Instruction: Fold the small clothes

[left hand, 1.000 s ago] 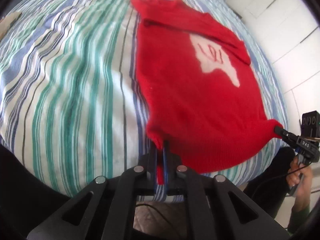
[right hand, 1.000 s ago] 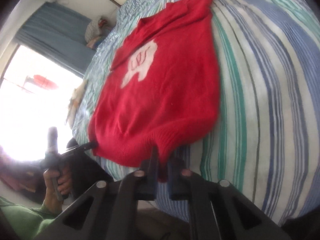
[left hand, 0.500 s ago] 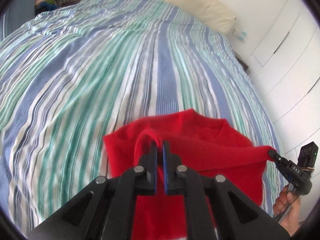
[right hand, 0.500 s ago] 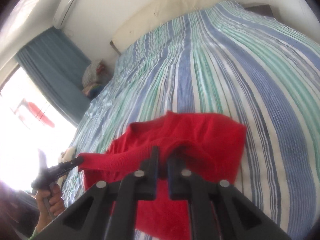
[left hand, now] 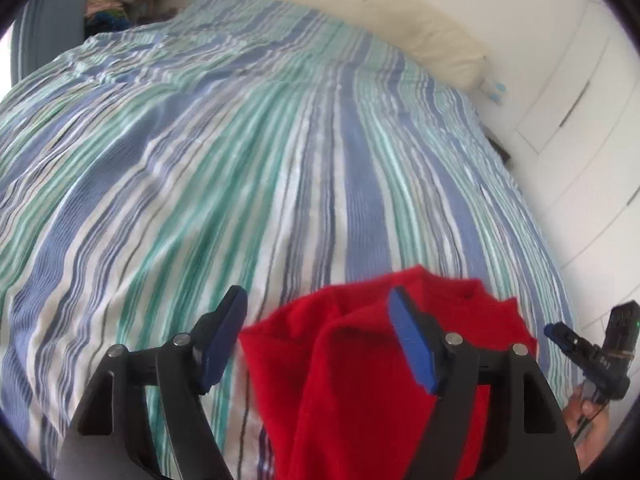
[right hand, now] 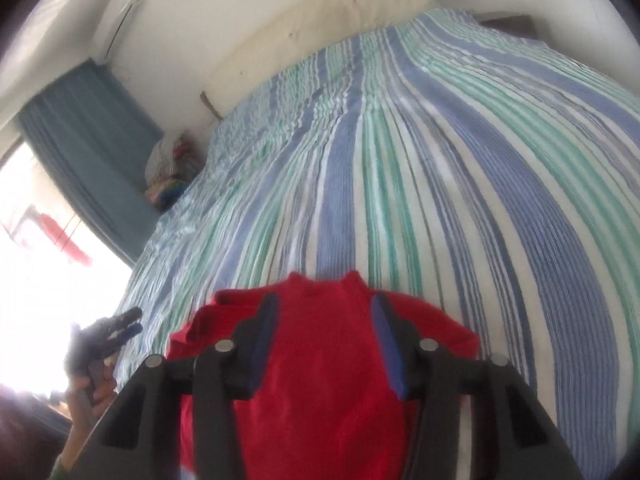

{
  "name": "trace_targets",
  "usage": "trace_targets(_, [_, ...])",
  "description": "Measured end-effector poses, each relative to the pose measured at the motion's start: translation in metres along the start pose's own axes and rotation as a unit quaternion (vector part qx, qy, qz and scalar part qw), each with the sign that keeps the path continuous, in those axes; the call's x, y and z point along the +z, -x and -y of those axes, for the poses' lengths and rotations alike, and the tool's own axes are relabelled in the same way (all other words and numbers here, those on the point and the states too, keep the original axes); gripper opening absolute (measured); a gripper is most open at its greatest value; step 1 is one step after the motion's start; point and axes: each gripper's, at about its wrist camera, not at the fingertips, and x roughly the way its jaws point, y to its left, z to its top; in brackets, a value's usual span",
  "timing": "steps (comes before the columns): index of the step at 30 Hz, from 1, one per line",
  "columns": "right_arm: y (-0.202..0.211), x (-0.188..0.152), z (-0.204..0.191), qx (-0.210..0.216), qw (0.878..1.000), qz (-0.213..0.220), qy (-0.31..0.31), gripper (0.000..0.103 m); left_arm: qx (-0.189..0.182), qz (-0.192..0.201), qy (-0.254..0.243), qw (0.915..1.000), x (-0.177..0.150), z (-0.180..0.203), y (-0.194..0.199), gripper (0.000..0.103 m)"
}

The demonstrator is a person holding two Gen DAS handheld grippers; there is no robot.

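A small red knitted sweater lies folded over on the striped bed near its front edge; it also shows in the right wrist view. My left gripper is open and empty, its blue-padded fingers spread just above the sweater's left part. My right gripper is open and empty above the sweater's right part. The right gripper also appears at the right edge of the left wrist view, and the left gripper at the left of the right wrist view. The sweater's white motif is hidden.
The blue, green and white striped bedspread covers the bed. A cream pillow lies at the head. A pile of clothes sits by the blue curtain. White wardrobe doors stand to the right.
Both grippers carried the sweater's lower hem up and forward over its body, then opened and let go. The sweater now lies folded in half.
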Motion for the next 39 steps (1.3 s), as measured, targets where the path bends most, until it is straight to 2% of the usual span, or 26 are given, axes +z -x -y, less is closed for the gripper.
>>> trace_targets(2, [-0.012,-0.015,-0.02,0.031,0.998,-0.045,0.033,0.048,-0.027,-0.043,-0.053,0.9973,-0.016,0.024,-0.015,0.085])
trace_targets(3, [-0.02,-0.023,-0.027,0.038,0.996,-0.067,0.045,0.048,-0.035,-0.069,-0.076,0.9941,-0.025,0.035,-0.027,0.085])
trace_targets(4, [-0.03,-0.033,-0.033,0.039,0.993,-0.091,0.057,0.048,-0.032,-0.093,-0.096,0.9905,-0.031,0.044,-0.041,0.085])
trace_targets(6, [-0.046,-0.05,-0.034,0.01,0.99,-0.115,0.077,0.048,0.013,-0.109,-0.113,0.9876,-0.03,0.052,-0.068,0.084])
trace_targets(8, [-0.054,-0.06,-0.025,-0.021,0.99,-0.118,0.072,0.047,0.054,-0.086,-0.083,0.9913,-0.012,0.044,-0.081,0.082])
trace_targets(10, [-0.051,-0.064,-0.012,-0.027,0.992,-0.109,0.062,0.047,0.072,-0.06,-0.017,0.9954,0.013,0.022,-0.085,0.082])
trace_targets(12, [-0.038,-0.068,-0.002,-0.045,0.992,-0.101,0.058,0.047,0.077,-0.046,0.054,0.9946,0.03,-0.002,-0.081,0.082])
trace_targets(14, [-0.02,-0.069,0.006,-0.067,0.992,-0.091,0.062,0.047,0.068,-0.042,0.078,0.9938,0.03,-0.013,-0.075,0.082])
trace_targets(16, [0.001,-0.067,0.006,-0.074,0.992,-0.075,0.077,0.048,0.073,-0.03,0.052,0.9956,0.018,-0.007,-0.059,0.083])
trace_targets(19, [0.017,-0.07,-0.003,-0.058,0.99,-0.067,0.111,0.049,0.065,-0.032,-0.03,0.9969,-0.019,0.018,-0.037,0.087])
trace_targets(21, [0.012,-0.079,-0.003,-0.048,0.988,-0.086,0.123,0.051,0.074,-0.058,-0.089,0.9916,-0.051,0.031,-0.03,0.089])
trace_targets(23, [0.001,-0.094,0.01,-0.075,0.982,-0.12,0.124,0.052,0.095,-0.078,-0.114,0.9859,-0.079,0.03,-0.019,0.087])
trace_targets(24, [-0.002,-0.1,0.02,-0.097,0.979,-0.135,0.119,0.052,0.097,-0.076,-0.112,0.986,-0.09,0.025,-0.007,0.087])
trace_targets(25, [0.004,-0.104,0.029,-0.101,0.981,-0.131,0.103,0.052,0.09,-0.07,-0.107,0.9878,-0.1,0.019,0.006,0.087])
trace_targets(26, [0.017,-0.104,0.038,-0.086,0.986,-0.116,0.08,0.056,0.084,-0.061,-0.098,0.9897,-0.107,0.014,0.021,0.088])
trace_targets(27, [0.03,-0.103,0.044,-0.076,0.99,-0.099,0.059,0.06,0.082,-0.05,-0.088,0.9915,-0.112,0.009,0.034,0.089])
trace_targets(29, [0.051,-0.098,0.052,-0.062,0.996,-0.063,0.032,0.079,0.076,-0.03,-0.067,0.9944,-0.119,0.001,0.054,0.091])
trace_targets(32, [0.05,-0.086,0.064,-0.026,0.998,-0.048,-0.015,0.08,0.073,-0.002,-0.047,0.9962,-0.128,-0.005,0.072,0.093])
trace_targets(34, [0.031,-0.083,0.071,-0.01,0.997,-0.061,-0.045,0.08,0.077,0.014,-0.04,0.9961,-0.13,-0.013,0.073,0.095])
trace_targets(36, [0.004,-0.085,0.079,0.003,0.994,-0.081,-0.075,0.08,0.097,0.015,-0.036,0.9945,-0.133,-0.023,0.067,0.095])
trace_targets(37, [-0.004,-0.085,0.077,-0.012,0.994,-0.078,-0.077,0.074,0.108,0.009,-0.031,0.9936,-0.134,-0.03,0.063,0.094])
trace_targets(39, [-0.009,-0.08,0.072,-0.03,0.995,-0.074,-0.067,0.033,0.108,0.004,-0.01,0.9941,-0.133,-0.045,0.064,0.094])
